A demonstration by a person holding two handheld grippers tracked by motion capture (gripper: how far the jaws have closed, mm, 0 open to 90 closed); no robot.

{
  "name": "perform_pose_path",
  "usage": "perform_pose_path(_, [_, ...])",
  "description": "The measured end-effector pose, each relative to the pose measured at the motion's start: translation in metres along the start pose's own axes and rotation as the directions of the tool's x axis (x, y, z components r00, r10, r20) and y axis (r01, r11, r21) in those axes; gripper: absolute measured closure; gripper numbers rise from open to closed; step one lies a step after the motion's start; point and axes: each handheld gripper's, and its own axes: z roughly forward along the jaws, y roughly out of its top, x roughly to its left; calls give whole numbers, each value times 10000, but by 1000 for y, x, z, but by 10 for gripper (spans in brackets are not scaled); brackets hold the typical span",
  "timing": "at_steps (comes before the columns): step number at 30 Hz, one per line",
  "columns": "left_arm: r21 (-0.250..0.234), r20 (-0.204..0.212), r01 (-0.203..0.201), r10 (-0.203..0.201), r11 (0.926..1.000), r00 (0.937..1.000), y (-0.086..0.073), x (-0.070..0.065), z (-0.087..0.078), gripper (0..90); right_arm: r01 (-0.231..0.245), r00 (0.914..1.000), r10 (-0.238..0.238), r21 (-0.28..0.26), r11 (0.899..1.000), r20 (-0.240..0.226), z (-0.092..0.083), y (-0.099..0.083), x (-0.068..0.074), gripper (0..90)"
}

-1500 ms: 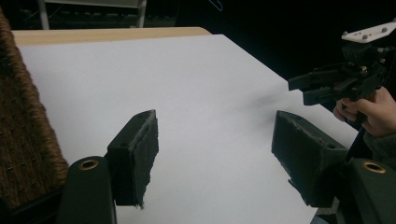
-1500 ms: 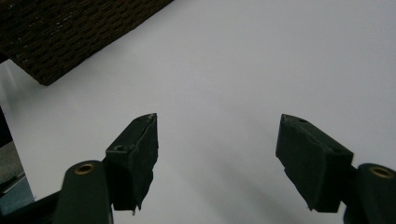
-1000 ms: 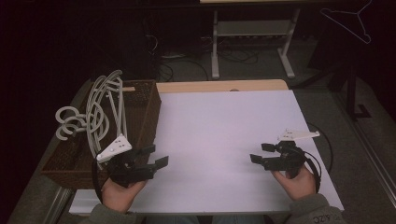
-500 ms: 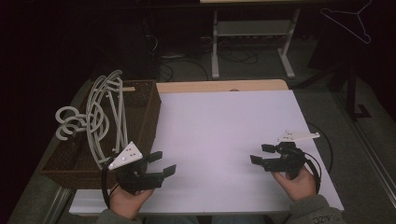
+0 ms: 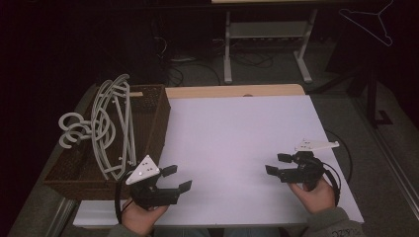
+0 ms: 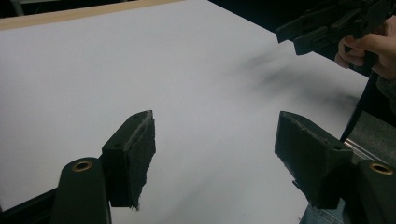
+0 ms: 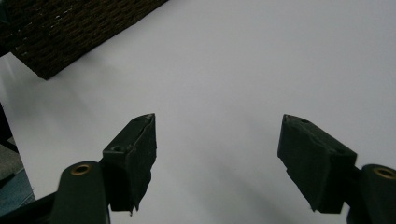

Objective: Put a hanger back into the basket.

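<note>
So far nothing was moved: both my left claw (image 5: 177,178) and right claw (image 5: 277,164) hung wide open and empty over the white table (image 5: 237,138), the hangers (image 5: 112,123) still piled in the wicker basket (image 5: 157,118).

1. The table (image 5: 237,91) carries a white sheet (image 5: 237,148) over nearly all its top; bare wood shows along the far edge.
2. A dark wicker basket (image 5: 158,123) sits at the left edge.
</note>
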Motion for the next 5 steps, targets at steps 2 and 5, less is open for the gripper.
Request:
perform_pose_path(2, [58, -21, -88, 89, 9999, 10000, -1, 0, 1, 283, 7, 10000, -7, -7, 10000, 8, 0, -1, 0, 271])
perform_pose_path(5, [101, -3, -173, 173, 9998, 9998, -2, -1, 2, 282, 8, 10000, -8, 6, 10000, -2, 1, -1, 1, 271])
